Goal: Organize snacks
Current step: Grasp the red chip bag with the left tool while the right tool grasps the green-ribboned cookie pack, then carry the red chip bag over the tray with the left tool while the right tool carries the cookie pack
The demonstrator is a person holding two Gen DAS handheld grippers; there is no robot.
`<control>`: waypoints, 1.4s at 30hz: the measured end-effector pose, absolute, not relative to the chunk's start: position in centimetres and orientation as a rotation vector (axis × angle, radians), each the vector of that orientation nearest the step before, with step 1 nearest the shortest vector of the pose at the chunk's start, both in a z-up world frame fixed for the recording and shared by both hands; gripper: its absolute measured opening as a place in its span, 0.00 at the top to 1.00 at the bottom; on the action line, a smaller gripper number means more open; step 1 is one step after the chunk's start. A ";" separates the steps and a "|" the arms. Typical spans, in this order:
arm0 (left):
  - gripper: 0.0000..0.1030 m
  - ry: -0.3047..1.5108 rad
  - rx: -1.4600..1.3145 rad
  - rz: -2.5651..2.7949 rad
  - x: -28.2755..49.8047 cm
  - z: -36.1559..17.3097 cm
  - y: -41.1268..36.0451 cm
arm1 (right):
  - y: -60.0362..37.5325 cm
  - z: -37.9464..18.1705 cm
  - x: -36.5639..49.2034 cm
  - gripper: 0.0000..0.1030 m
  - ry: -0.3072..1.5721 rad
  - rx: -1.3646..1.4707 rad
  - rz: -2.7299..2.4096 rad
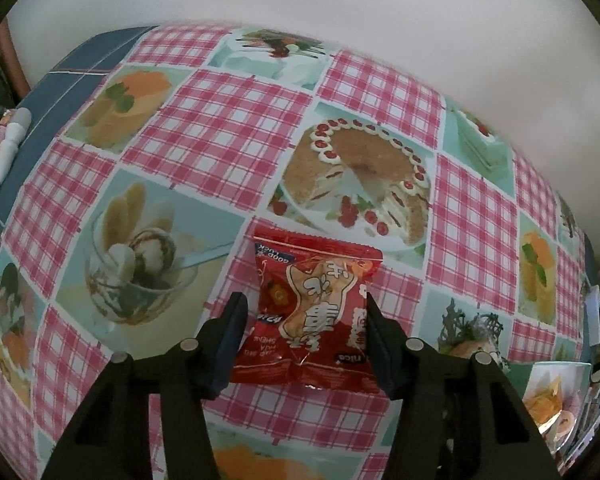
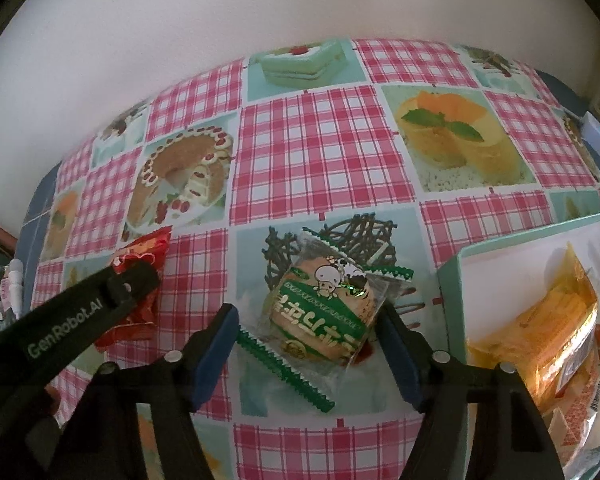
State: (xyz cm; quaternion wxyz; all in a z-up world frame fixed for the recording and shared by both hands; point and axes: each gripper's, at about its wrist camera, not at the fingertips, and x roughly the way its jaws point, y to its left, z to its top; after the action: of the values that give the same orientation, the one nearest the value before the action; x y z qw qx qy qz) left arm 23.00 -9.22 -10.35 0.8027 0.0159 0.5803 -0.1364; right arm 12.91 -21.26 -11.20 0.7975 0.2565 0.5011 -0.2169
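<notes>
Left gripper [image 1: 306, 330] has its jaws pinching the red snack packet [image 1: 314, 312] flat on the worktop [image 1: 236, 136], while the right gripper [image 2: 310, 342] jaws straddle the green biscuit packet [image 2: 328, 312], right pad touching, beside the mint tray [image 2: 450, 296] at the worktop's right edge.

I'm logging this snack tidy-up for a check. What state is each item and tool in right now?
left tool: closed on the red snack packet, both pads against its sides.
red snack packet: sealed, flat on the tablecloth.
right tool: open, astride the green snack packet; left pad clear of it.
green snack packet: sealed, lying on the tablecloth.
mint box: open, an orange packet inside.
</notes>
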 end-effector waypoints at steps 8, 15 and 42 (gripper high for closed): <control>0.45 1.248 0.005 -0.271 23.5 -10.3 -8.4 | -21.7 -10.8 12.5 0.47 1.043 0.568 -0.467; 0.45 1.252 0.000 -0.270 23.5 -10.2 -8.2 | -21.8 -10.9 12.4 0.49 1.033 0.583 -0.453; 0.45 1.254 0.014 -0.273 23.3 -10.5 -8.6 | -21.2 -11.2 13.2 0.49 1.033 0.482 -0.518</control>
State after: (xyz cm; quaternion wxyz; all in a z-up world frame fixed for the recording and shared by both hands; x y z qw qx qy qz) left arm 23.35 -8.61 -10.46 0.8010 0.0067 0.5850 -0.1273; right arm 13.16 -21.15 -11.15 0.8104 0.2255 0.4835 -0.2422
